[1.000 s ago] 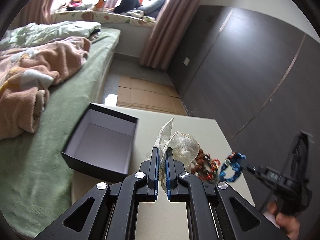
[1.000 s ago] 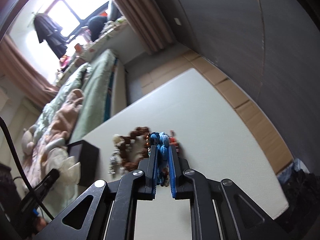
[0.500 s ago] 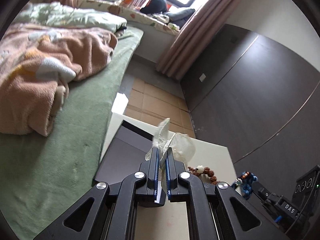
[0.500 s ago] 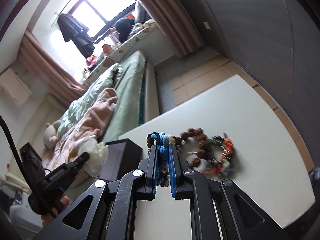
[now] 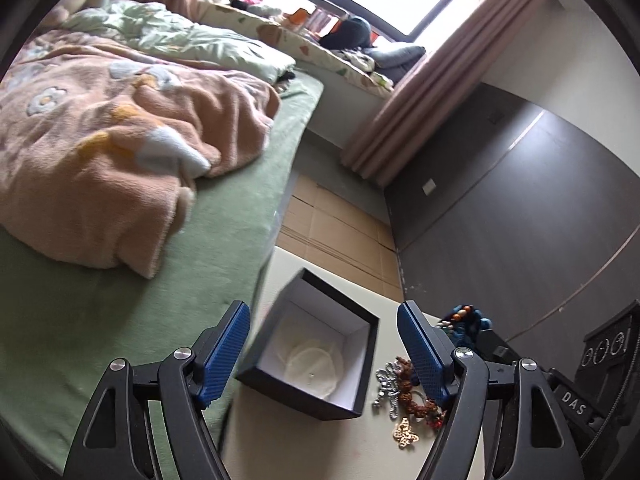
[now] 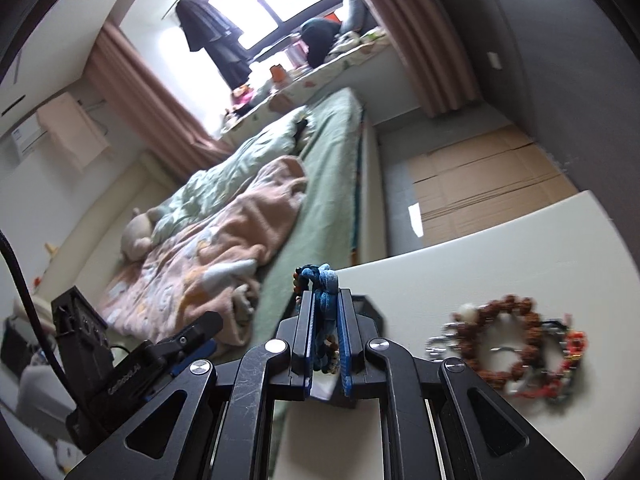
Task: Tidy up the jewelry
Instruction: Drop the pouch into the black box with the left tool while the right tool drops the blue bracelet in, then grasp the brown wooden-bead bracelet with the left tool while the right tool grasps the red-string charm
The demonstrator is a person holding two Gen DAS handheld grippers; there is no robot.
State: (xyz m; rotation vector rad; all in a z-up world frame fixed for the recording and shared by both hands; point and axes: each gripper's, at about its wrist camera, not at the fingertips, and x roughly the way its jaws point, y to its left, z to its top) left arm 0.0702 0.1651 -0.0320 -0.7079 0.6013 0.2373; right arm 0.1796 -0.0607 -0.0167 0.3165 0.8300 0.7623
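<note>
A black jewelry box with a white inside stands open on the cream table. A sheer white pouch lies in it. My left gripper is open and empty just above the box. My right gripper is shut on a blue braided bracelet, held above the table right of the box; the bracelet also shows in the left wrist view. A brown bead bracelet, a red one, a silver charm and a gold butterfly lie right of the box.
A bed with a green sheet and a pink blanket runs along the table's left edge. Cardboard covers the floor beyond the table. A dark wardrobe wall stands on the right.
My left gripper carried the pouch over the box, opened and let it go; the pouch now lies inside. My right gripper moved left toward the box with the blue bracelet.
</note>
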